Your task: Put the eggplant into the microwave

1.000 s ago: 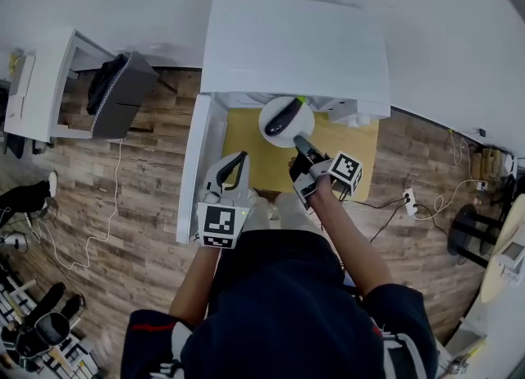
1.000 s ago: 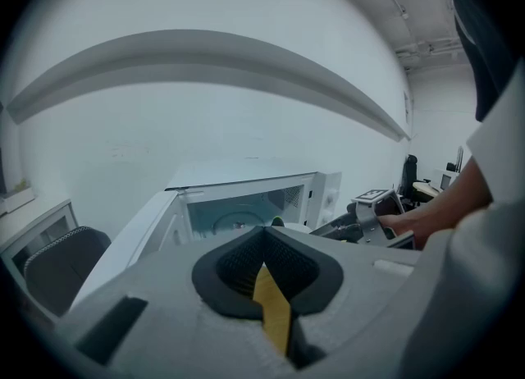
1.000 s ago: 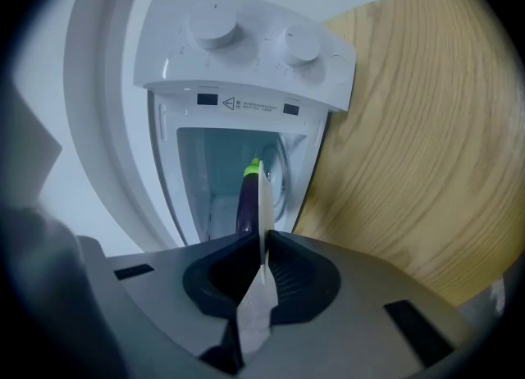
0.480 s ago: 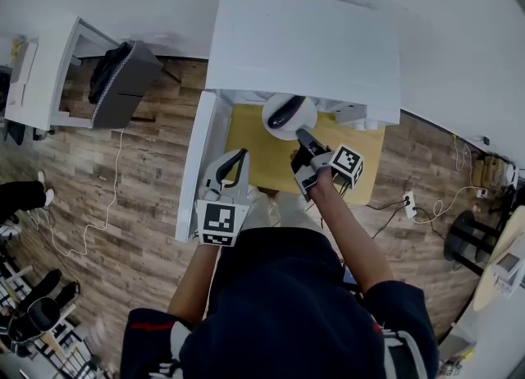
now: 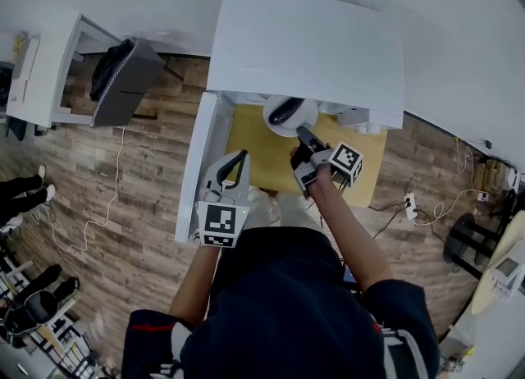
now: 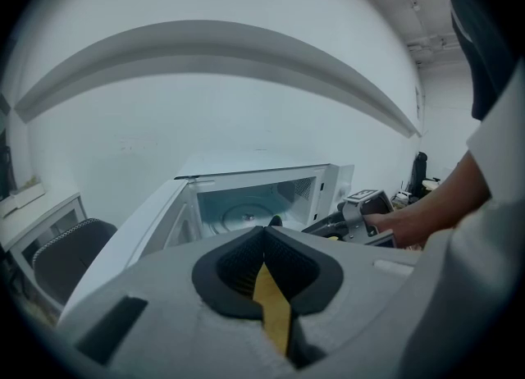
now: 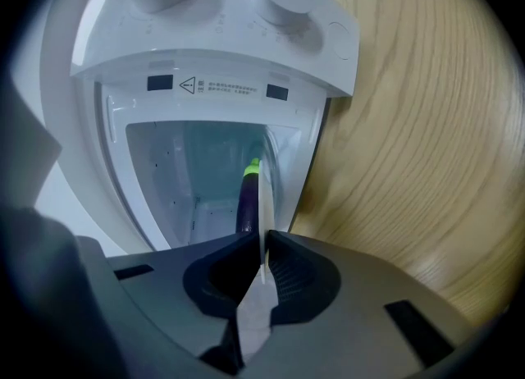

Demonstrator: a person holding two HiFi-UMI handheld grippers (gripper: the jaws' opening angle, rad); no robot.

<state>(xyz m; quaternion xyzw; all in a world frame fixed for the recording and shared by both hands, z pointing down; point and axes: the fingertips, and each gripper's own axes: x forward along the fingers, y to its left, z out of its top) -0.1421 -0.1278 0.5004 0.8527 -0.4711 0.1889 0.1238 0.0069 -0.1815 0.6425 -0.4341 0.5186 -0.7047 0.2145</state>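
A dark purple eggplant (image 5: pixel 285 110) with a green stem lies on a white plate (image 5: pixel 276 125). My right gripper (image 5: pixel 300 134) is shut on the plate's near rim and holds it at the mouth of the white microwave (image 5: pixel 303 49), partly under its top edge. In the right gripper view the plate (image 7: pixel 263 205) shows edge-on between the jaws, with the eggplant (image 7: pixel 247 197) against the open cavity (image 7: pixel 197 172). The microwave door (image 5: pixel 195 164) stands open to the left. Just right of the door, my left gripper (image 5: pixel 238 156) hovers over the wooden table (image 5: pixel 254 152), shut and empty.
The microwave's two knobs (image 7: pixel 283 0) sit on its control panel beside the cavity. A glass turntable (image 6: pixel 246 215) lies inside. On the wood floor are a white cabinet (image 5: pixel 49 74) with a dark chair (image 5: pixel 119 82) at the left, and cables (image 5: pixel 410 203) at the right.
My right gripper has carried the plate with the eggplant slightly farther toward the microwave opening. The left gripper has stayed where it was.
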